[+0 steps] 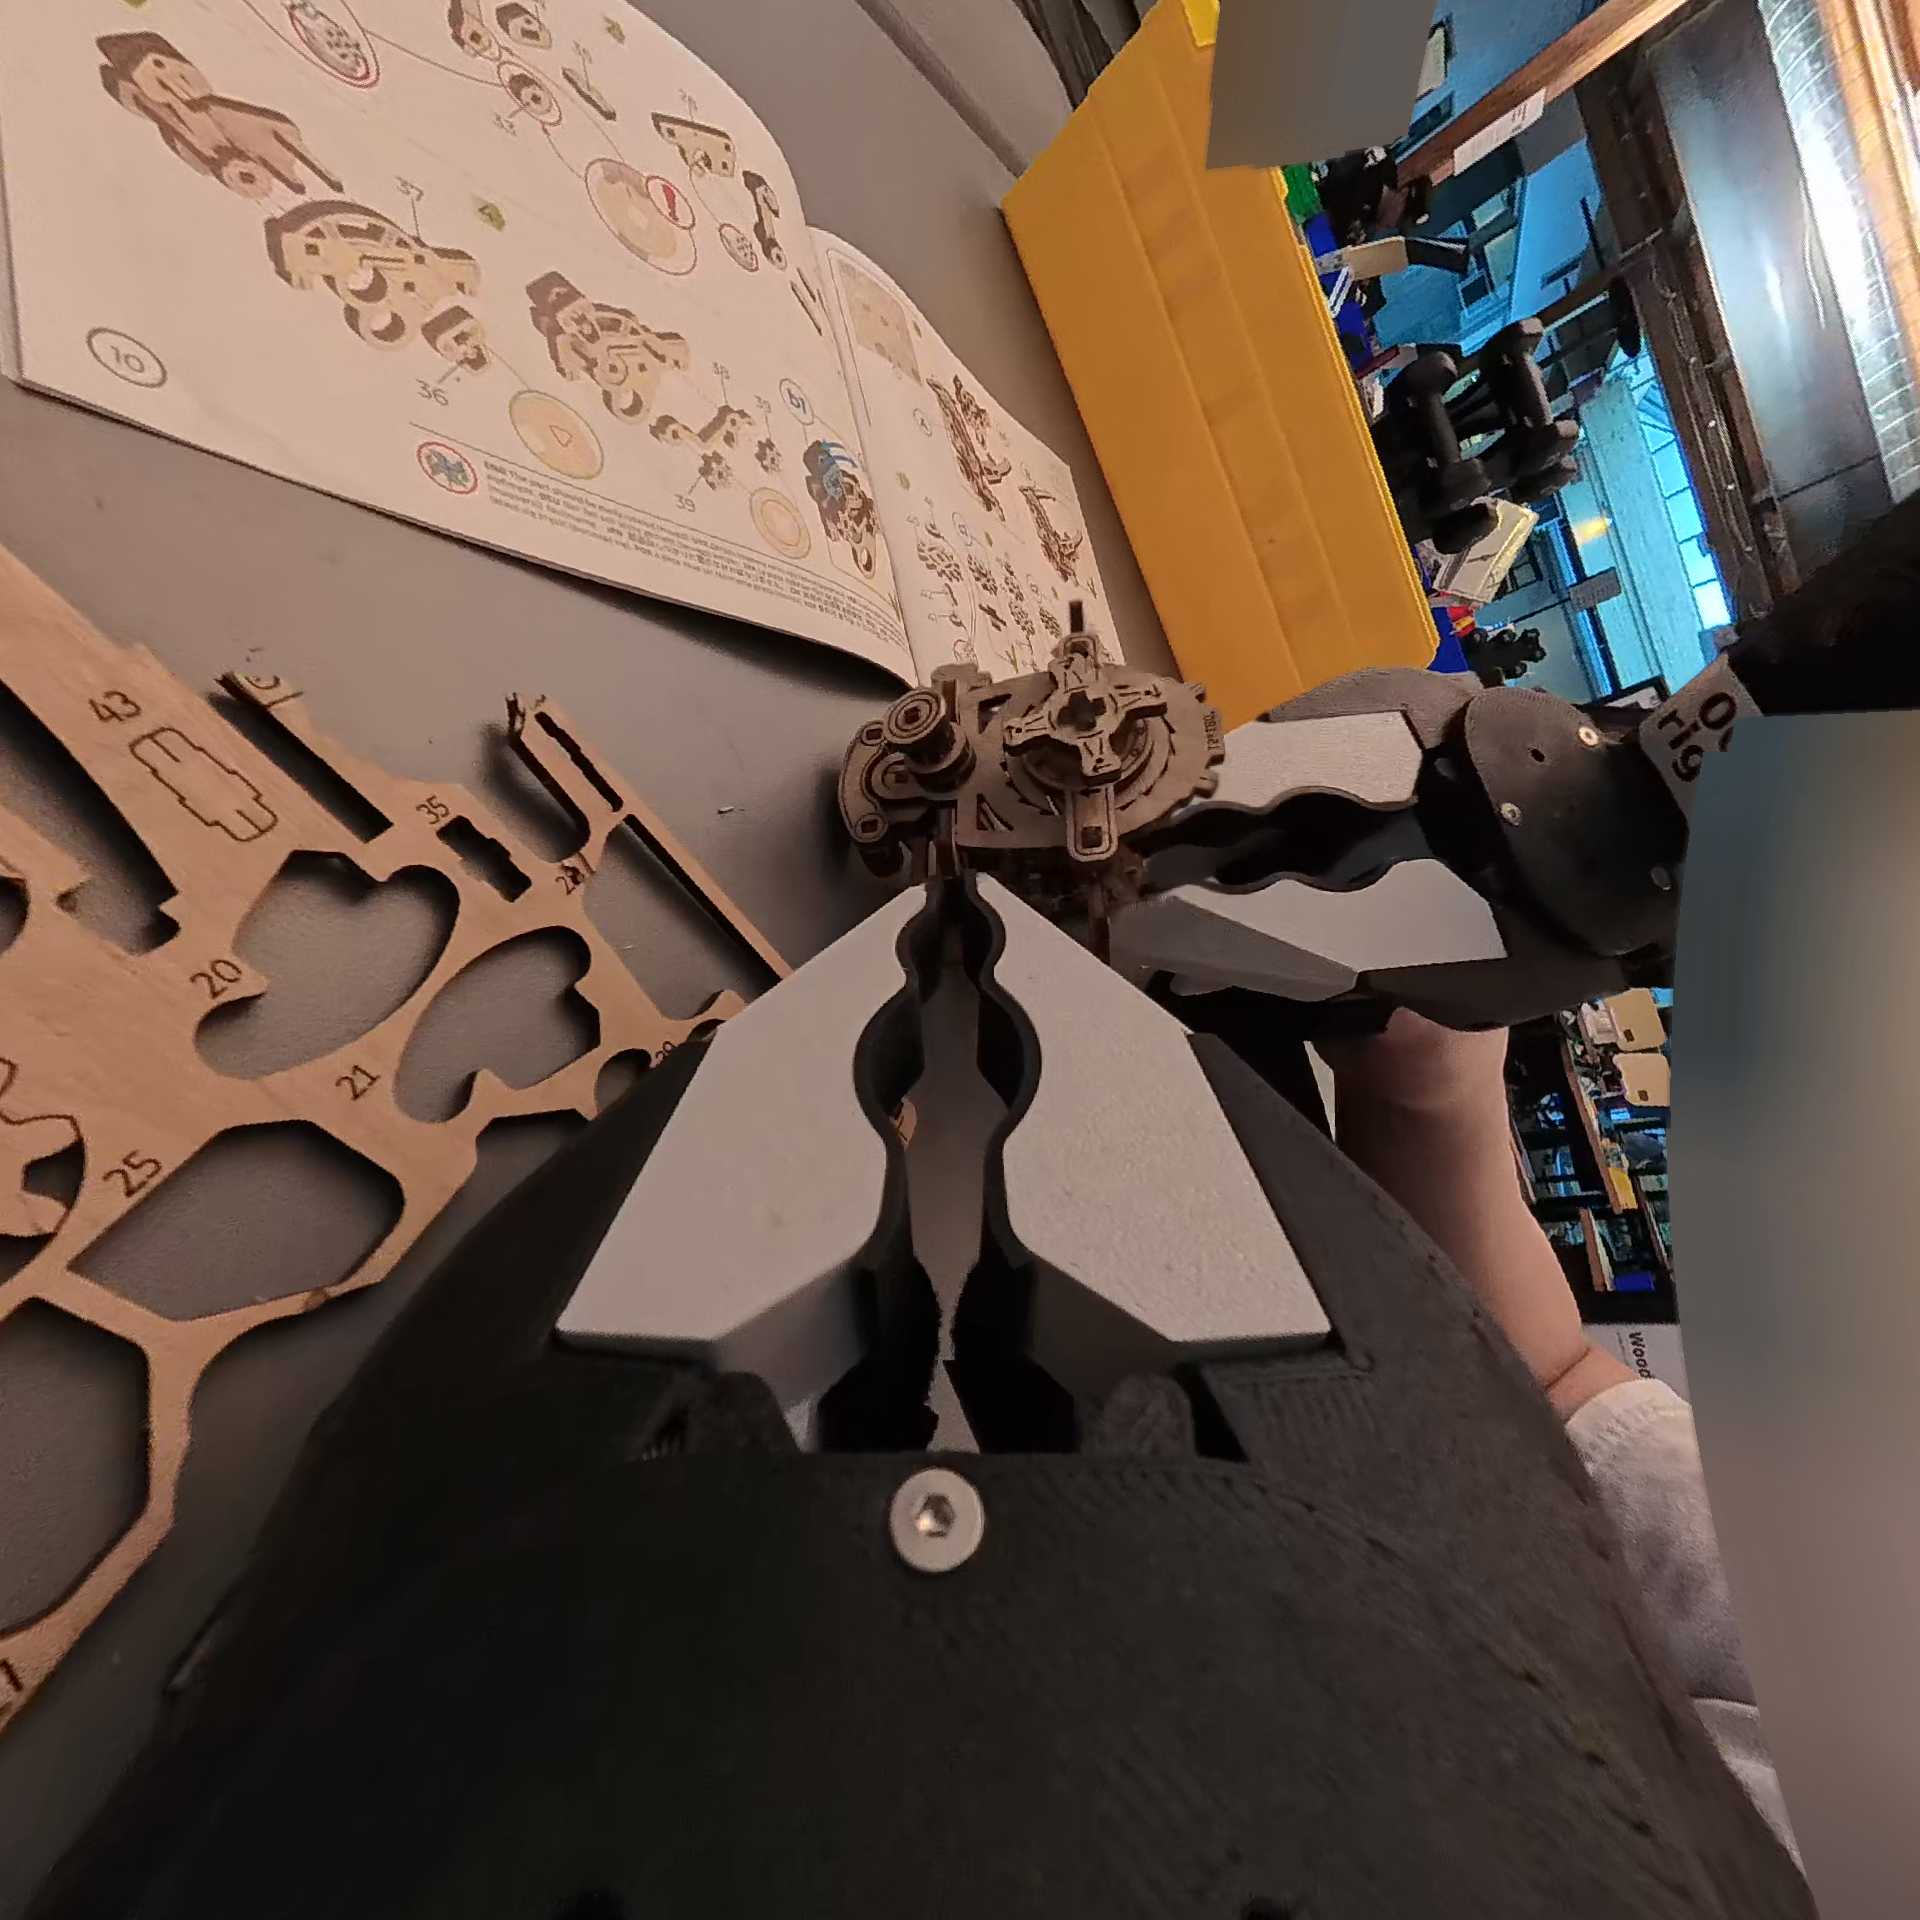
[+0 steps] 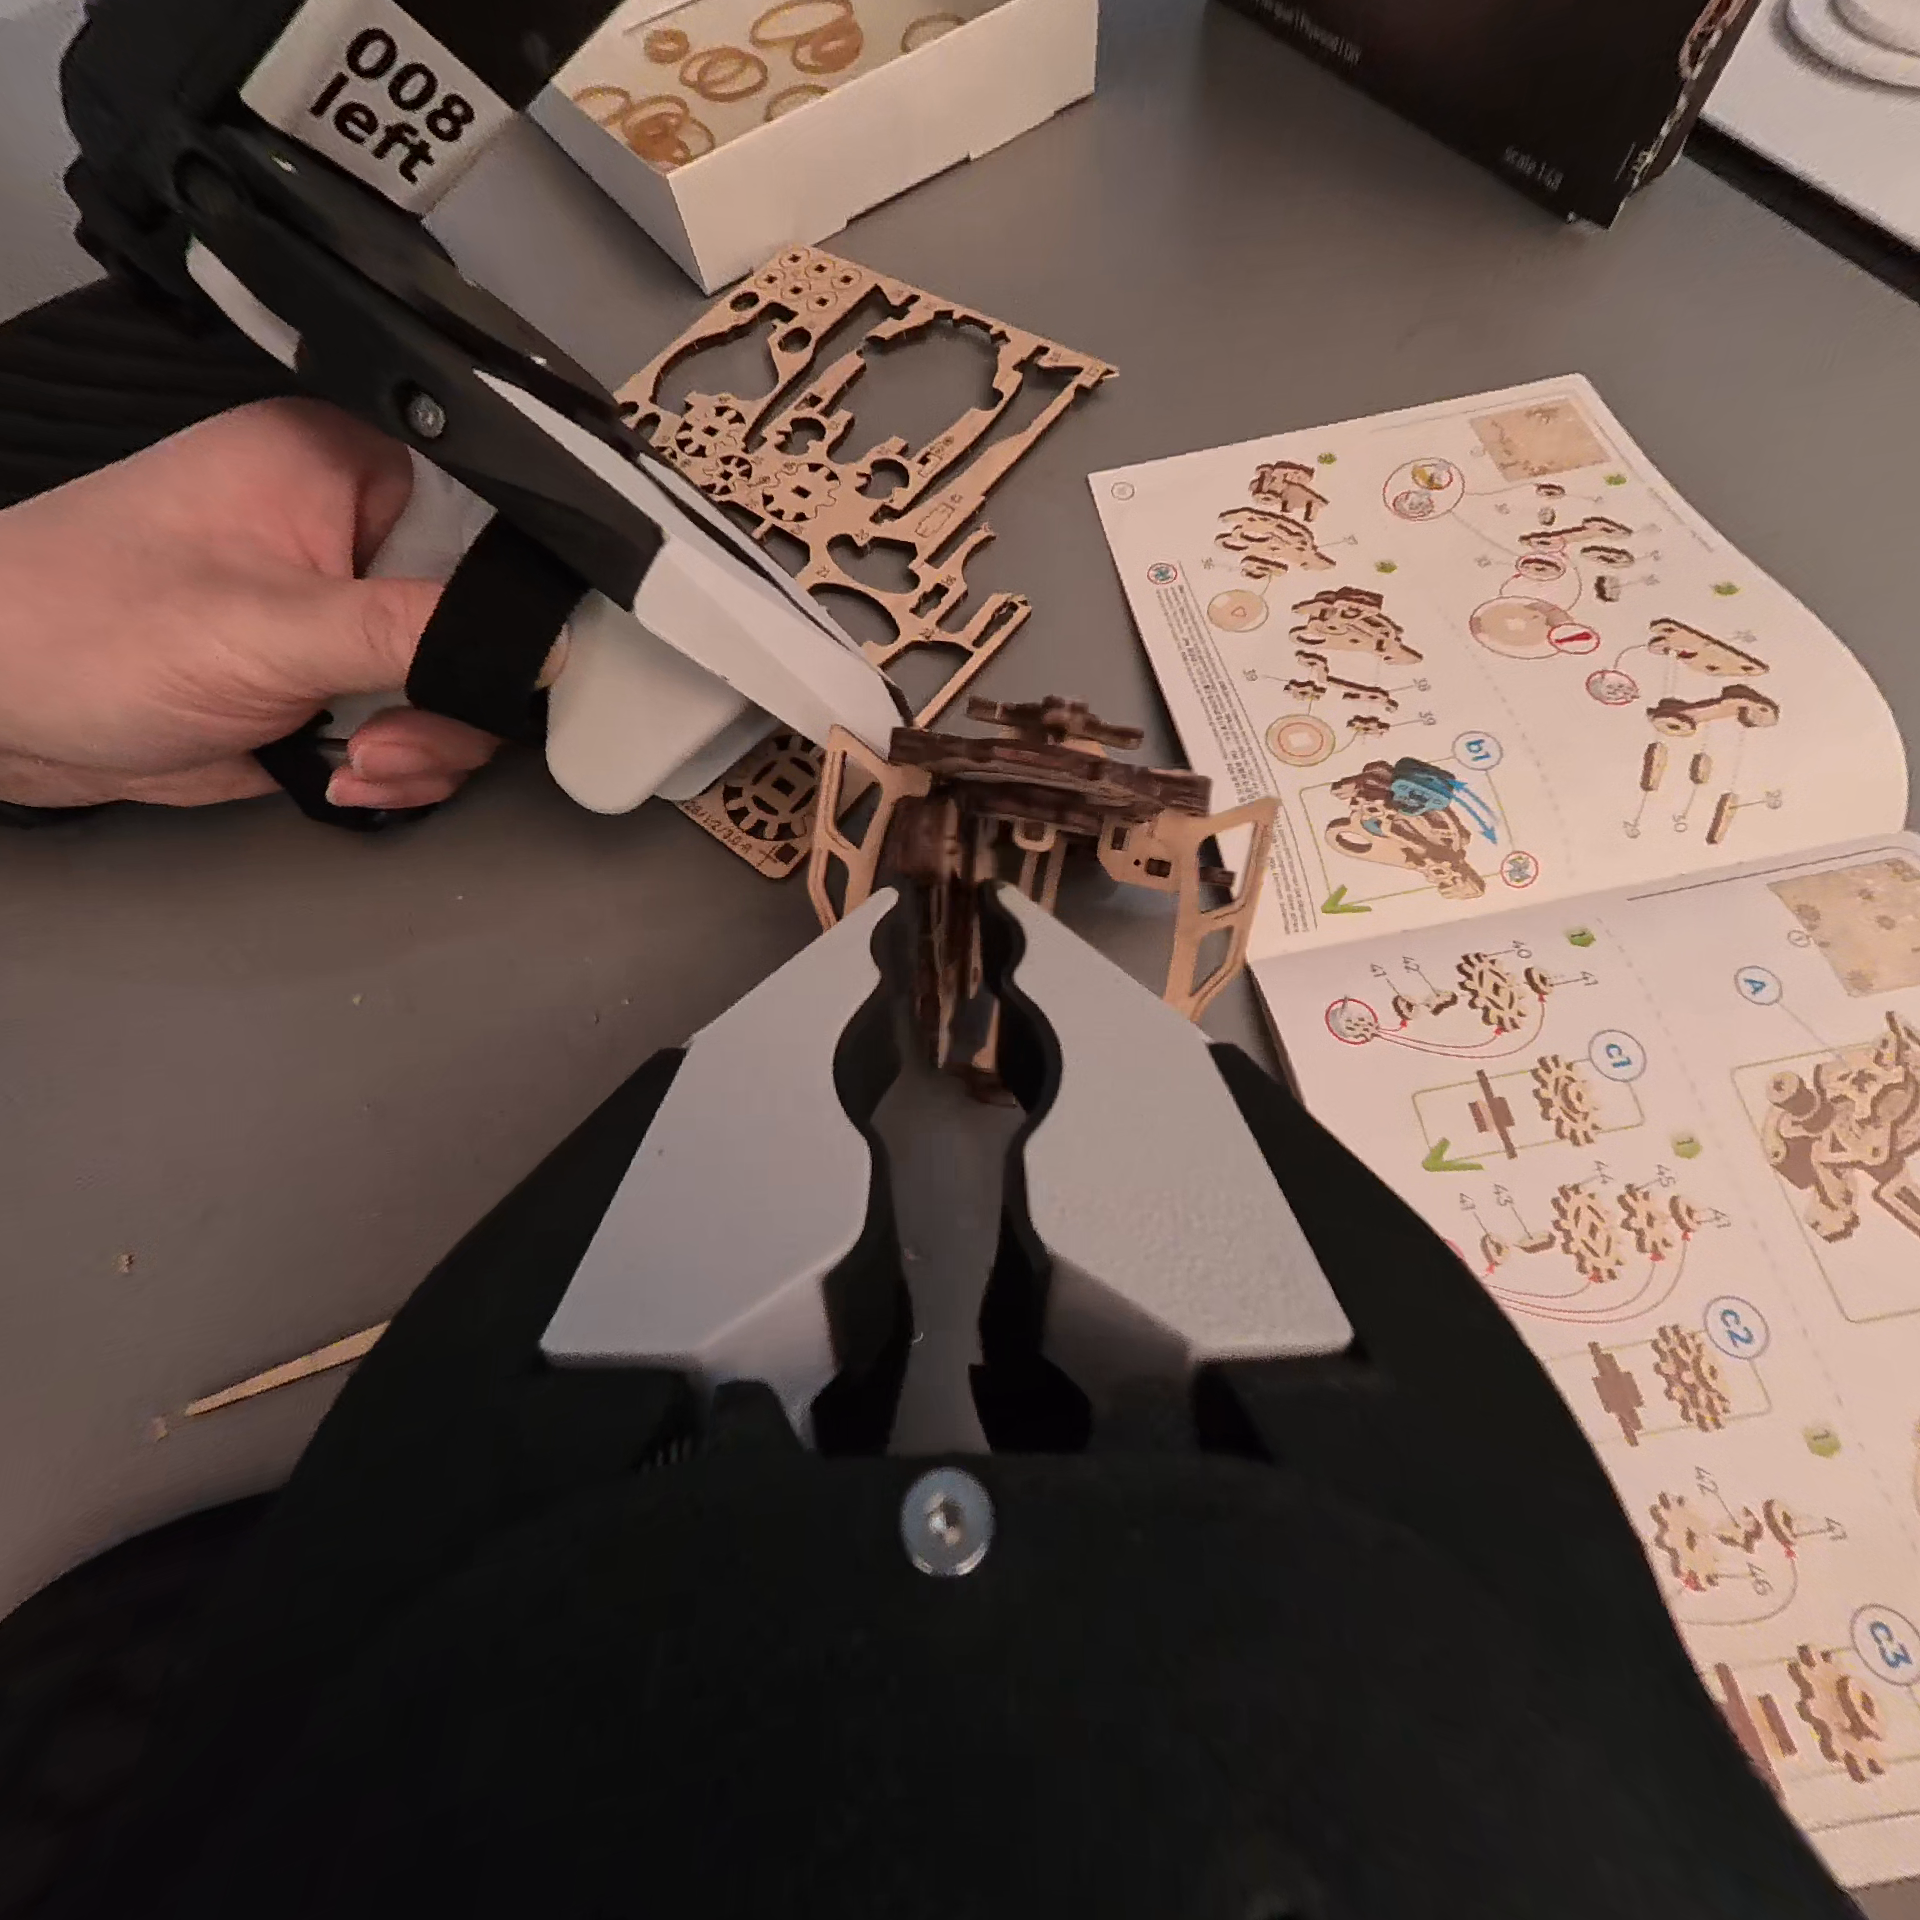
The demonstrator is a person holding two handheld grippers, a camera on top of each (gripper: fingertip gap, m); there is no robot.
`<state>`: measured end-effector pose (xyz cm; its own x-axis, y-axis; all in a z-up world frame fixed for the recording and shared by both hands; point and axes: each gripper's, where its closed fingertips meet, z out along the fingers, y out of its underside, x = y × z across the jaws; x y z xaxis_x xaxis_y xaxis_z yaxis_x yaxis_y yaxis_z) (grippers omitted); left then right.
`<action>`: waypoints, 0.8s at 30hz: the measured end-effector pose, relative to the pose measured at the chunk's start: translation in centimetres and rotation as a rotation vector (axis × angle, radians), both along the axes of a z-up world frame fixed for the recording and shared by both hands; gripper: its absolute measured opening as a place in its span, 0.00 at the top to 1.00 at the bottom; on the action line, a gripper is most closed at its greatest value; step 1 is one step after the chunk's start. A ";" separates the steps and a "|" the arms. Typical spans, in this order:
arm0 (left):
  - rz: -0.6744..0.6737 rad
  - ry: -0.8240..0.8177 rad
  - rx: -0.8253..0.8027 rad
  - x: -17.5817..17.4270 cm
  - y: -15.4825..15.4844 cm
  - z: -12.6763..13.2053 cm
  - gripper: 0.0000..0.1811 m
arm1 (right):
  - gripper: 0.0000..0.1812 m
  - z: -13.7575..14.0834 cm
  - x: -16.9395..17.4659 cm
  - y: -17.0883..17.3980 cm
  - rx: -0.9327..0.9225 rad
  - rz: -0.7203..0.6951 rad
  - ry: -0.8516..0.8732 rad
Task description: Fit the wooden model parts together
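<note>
Table (image 2: 312,1039), grey, carries everything I see. Largest on it is the open instruction booklet (image 2: 1558,935) just beside the model, then a yellow bin (image 1: 1226,395) behind it; I cannot see inside. A white box (image 2: 831,156) holds pale wooden rings. A punched-out wooden sheet (image 2: 852,468) lies behind my left gripper (image 1: 951,894), whose jaws pinch a thin edge of the wooden model (image 2: 1018,810). My right gripper (image 2: 945,914) clamps the model's lower part, holding it above the table. A wood sliver (image 2: 281,1371) lies near.
</note>
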<state>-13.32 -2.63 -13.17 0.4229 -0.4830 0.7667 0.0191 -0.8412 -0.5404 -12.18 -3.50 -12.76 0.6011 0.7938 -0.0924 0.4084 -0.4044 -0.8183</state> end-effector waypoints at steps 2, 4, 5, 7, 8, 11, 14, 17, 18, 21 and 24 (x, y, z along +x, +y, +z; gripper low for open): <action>-0.001 -0.014 0.002 0.0 0.0 0.2 1.00 | 0.95 0.0 0.1 0.0 -0.007 -0.004 -0.003; -0.003 -0.023 0.000 0.1 0.0 0.3 1.00 | 0.96 0.1 0.0 -0.3 -0.048 -0.007 0.020; -0.005 -0.026 -0.001 0.1 -0.1 0.4 1.00 | 0.96 0.1 0.1 -0.3 -0.071 -0.015 0.036; -0.006 -0.030 -0.002 0.2 -0.1 0.5 1.00 | 0.96 0.3 0.3 -0.4 -0.122 -0.037 0.058; -0.005 -0.030 0.000 0.3 0.0 0.5 1.00 | 0.96 0.5 0.3 -0.3 -0.131 -0.050 0.079; -0.003 -0.019 0.001 0.3 0.0 0.4 1.00 | 0.96 0.4 0.3 -0.4 -0.200 -0.075 0.108; 0.001 -0.021 -0.003 0.3 0.1 0.4 1.00 | 0.96 0.3 0.3 -0.3 -0.251 -0.094 0.140; 0.002 -0.024 -0.004 0.3 0.1 0.4 1.00 | 0.96 0.4 0.2 -0.3 -0.294 -0.099 0.184; 0.002 -0.026 -0.005 0.3 0.1 0.4 1.00 | 0.96 0.4 0.2 -0.3 -0.309 -0.098 0.195; 0.001 -0.038 -0.017 0.3 0.1 0.4 1.00 | 0.96 0.3 0.4 -0.2 -0.332 -0.106 0.212; 0.005 -0.048 -0.026 0.3 0.1 0.5 1.00 | 0.96 0.3 0.3 -0.2 -0.354 -0.115 0.230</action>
